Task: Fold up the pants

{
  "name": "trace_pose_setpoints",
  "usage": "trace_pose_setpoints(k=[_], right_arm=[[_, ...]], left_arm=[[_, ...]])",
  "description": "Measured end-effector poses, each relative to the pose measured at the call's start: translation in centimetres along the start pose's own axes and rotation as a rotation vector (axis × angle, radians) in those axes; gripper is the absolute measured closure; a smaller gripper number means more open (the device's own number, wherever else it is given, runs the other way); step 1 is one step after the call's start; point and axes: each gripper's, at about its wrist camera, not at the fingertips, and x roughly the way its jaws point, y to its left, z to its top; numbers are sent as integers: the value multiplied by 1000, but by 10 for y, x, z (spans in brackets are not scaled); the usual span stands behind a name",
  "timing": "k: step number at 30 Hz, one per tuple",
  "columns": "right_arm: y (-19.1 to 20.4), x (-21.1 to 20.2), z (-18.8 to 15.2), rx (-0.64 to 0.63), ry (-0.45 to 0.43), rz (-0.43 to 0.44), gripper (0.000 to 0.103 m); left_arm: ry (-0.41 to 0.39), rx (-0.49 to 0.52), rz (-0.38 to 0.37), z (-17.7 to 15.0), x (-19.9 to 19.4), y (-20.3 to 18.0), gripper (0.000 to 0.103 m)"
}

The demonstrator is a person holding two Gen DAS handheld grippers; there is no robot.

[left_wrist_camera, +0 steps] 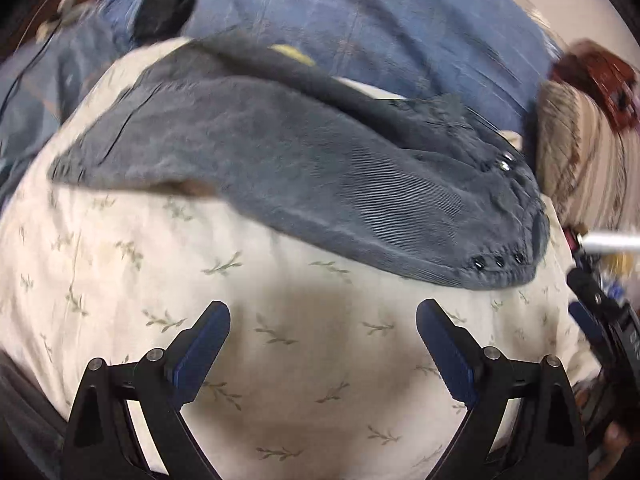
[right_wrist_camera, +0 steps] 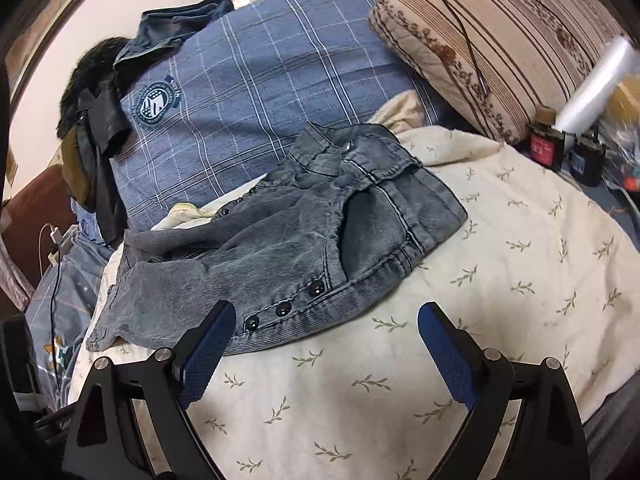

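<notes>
Your left gripper and right gripper both hover with jaws spread wide, gripping nothing. Just ahead, the grey pants lie rumpled on the leaf-print blanket covering the bed, waistband snaps nearest the right jaws. Pinch too deep and you will likely gather blanket along with denim, dragging the fold crooked.

pants on the blanket, checked pillow behind them, striped pillow behind right
</notes>
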Motion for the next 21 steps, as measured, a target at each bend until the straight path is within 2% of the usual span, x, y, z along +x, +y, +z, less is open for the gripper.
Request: trace_pose_setpoints(k=[5, 7, 10, 14, 17, 21], right_arm=[[-9, 2, 2, 38, 32, 22, 9], [-14, 5, 4, 59, 76, 26, 9], [-21, 9, 8, 100, 117, 54, 11], [-26, 27, 30, 146, 193, 74, 13], [-30, 53, 54, 161, 249, 63, 13], [-46, 76, 62, 210, 266, 62, 13]], left_arm=[[-38, -38, 26, 8, -6, 11, 9], [-43, -39, 24, 10, -6, 12, 14], [21, -58, -44, 15, -3, 18, 15], [105, -70, -51, 40, 14, 19, 16], [203, -143, -141, 72, 36, 18, 22], [220, -125, -177, 80, 53, 15, 22]])
